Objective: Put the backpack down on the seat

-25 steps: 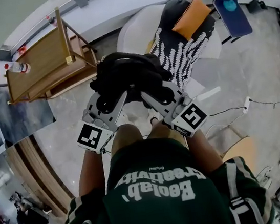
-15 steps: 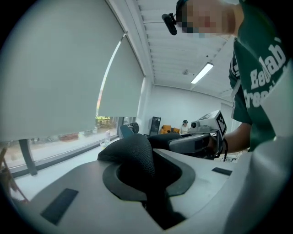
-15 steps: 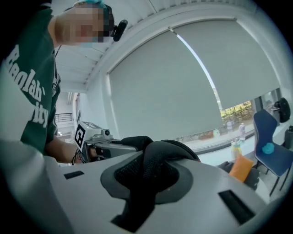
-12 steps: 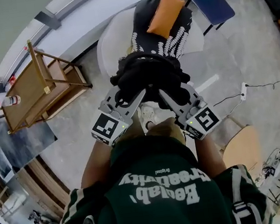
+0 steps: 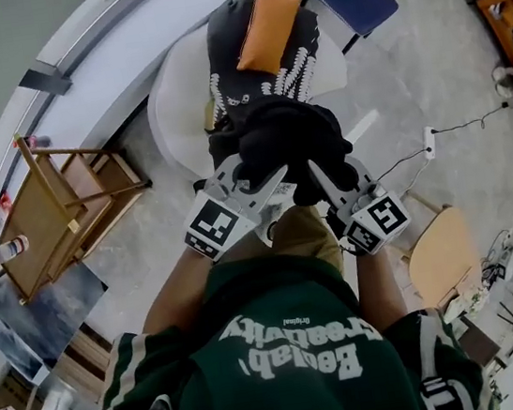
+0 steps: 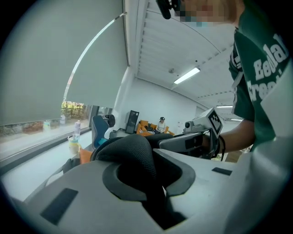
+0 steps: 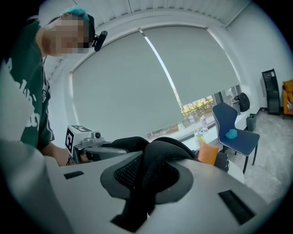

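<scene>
Backpack up in both grips, not yet on the seat.

Clamped narrow with the left gripper (image 6: 153, 196) on a black mesh strap (image 6: 132, 151); likewise the right gripper (image 7: 142, 196), pinched on its own strap (image 7: 155, 160). From the head view, left gripper (image 5: 251, 179) and right gripper (image 5: 321, 173) close together, with the backpack (image 5: 280, 134) bunched just beyond them, held in the air by the near edge of the white seat (image 5: 176, 106). Pickup done, by the look of it; left to do: on over the seat, down, release. Partly taken up already by a patterned cloth (image 5: 299, 70) and an orange cushion (image 5: 265, 28). Hard to call the axis of so crumpled a lump: roughly left to right, straps toward the near side.
</scene>
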{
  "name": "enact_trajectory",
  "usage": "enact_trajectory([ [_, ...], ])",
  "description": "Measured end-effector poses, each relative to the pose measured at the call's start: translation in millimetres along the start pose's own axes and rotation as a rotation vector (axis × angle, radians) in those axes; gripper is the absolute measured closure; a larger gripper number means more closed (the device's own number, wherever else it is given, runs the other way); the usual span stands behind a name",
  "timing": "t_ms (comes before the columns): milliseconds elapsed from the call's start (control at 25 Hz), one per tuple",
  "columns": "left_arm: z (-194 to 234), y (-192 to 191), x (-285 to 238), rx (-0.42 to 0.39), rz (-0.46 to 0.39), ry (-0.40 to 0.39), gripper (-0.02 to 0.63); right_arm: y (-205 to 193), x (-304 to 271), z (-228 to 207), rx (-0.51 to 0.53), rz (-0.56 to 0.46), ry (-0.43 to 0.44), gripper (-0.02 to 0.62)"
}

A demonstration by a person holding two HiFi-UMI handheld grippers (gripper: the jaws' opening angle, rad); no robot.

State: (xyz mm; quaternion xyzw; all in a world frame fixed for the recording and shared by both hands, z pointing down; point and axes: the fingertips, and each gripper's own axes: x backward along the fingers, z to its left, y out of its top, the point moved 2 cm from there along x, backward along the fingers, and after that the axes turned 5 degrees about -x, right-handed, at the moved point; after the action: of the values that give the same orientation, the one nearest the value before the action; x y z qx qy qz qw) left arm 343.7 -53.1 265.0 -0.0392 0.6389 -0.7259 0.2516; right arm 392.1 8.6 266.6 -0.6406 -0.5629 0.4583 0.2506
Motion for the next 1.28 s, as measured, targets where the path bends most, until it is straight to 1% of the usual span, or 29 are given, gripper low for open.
enact_trajectory([
  [120,12,-6,-22,0.024,0.028,0.001,0.531,-2,-8,-25,-0.032,0.025,-0.007,0.514],
  [240,27,-17,-45,0.056,0.057,0.031,0.531,-8,-20,-54,-0.069,0.058,0.017,0.512],
  [480,69,-62,-104,0.151,0.121,0.157,0.529,-34,-57,-130,-0.121,0.153,0.107,0.511],
  [640,97,-104,-139,0.216,0.151,0.225,0.528,-64,-88,-181,-0.122,0.209,0.132,0.505],
  [760,118,-137,-170,0.199,0.168,0.241,0.525,-89,-115,-225,-0.106,0.211,0.131,0.503],
  [920,158,-181,-207,0.184,0.179,0.28,0.518,-121,-153,-278,-0.054,0.232,0.1,0.487],
  [1000,171,-197,-221,0.166,0.184,0.291,0.513,-130,-165,-297,-0.037,0.238,0.072,0.472],
  [1160,186,-220,-243,0.106,0.214,0.299,0.494,-142,-179,-325,-0.036,0.205,0.025,0.453],
  [1280,190,-236,-254,0.079,0.236,0.307,0.473,-156,-187,-347,-0.055,0.186,-0.032,0.416],
])
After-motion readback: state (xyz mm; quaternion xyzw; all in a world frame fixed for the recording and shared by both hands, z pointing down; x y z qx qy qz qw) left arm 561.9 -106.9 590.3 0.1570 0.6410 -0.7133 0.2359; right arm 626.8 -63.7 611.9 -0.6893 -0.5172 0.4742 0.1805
